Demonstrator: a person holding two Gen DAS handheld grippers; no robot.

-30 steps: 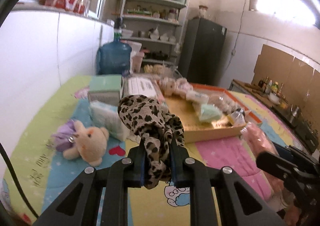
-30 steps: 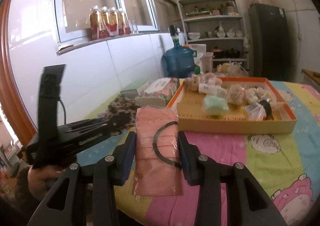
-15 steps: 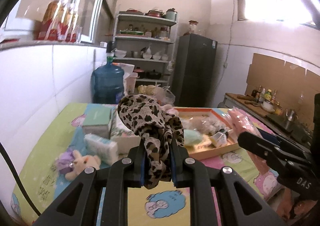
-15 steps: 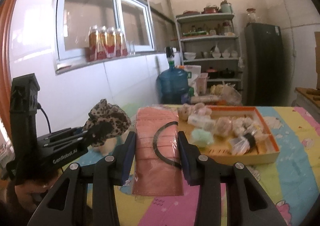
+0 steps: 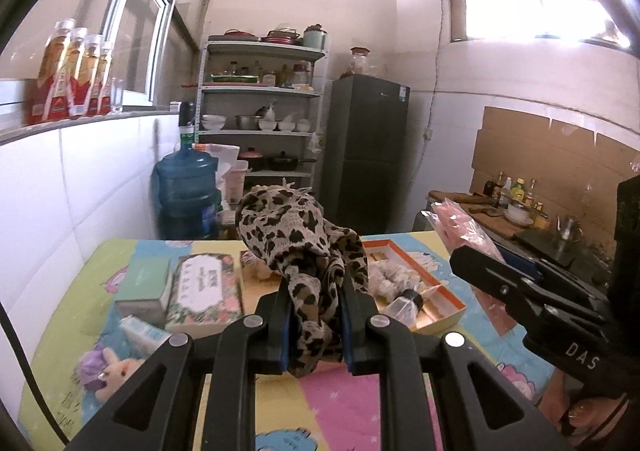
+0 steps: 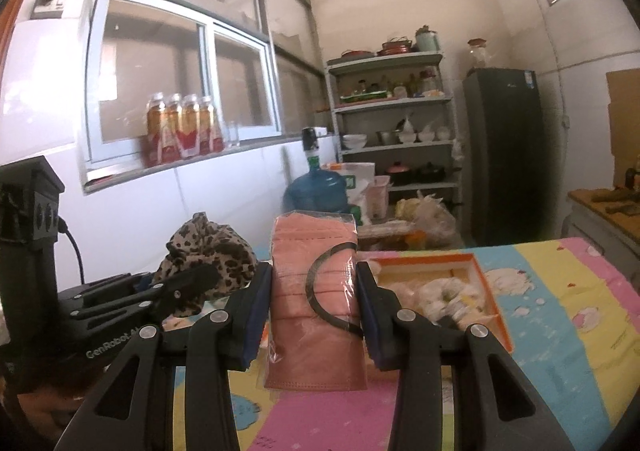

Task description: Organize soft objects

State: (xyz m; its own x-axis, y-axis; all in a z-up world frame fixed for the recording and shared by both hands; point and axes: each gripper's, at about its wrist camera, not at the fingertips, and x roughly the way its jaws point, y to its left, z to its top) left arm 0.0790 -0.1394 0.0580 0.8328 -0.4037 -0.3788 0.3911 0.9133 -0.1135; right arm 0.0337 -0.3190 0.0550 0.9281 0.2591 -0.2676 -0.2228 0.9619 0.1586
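Leopard-print fabric: scarf [image 5: 304, 251] bunched in the left gripper [image 5: 314, 327]; jaws clenched on its lower folds; the bulk stands up above the fingertips, a short tail hangs below them
Pink pack: bagged face masks [image 6: 316, 307] clamped across the width by the right gripper [image 6: 316, 315]; pads press both long edges; long axis runs forward along the fingers, the top end projecting well past the tips
Carried items, height: both hang in the air above the cartoon-print tablecloth [image 5: 344, 403]; neither touches the table
Orange-rimmed tray [image 6: 490, 291]: lies ahead of both grippers, on the far half of the table; already holds small wrapped soft items
Key relation: tray sits forward and slightly right of the right gripper, forward and right of the left gripper; judged, the right hand is the nearer to it
Grippers, mutual position: side by side, apart, no contact
Other soft items: plush rabbit [image 5: 116, 371] and tissue boxes [image 5: 204, 291] rest on the left part of the table, untouched
Likely step: transport of both items toward a drop point; destination cannot be told
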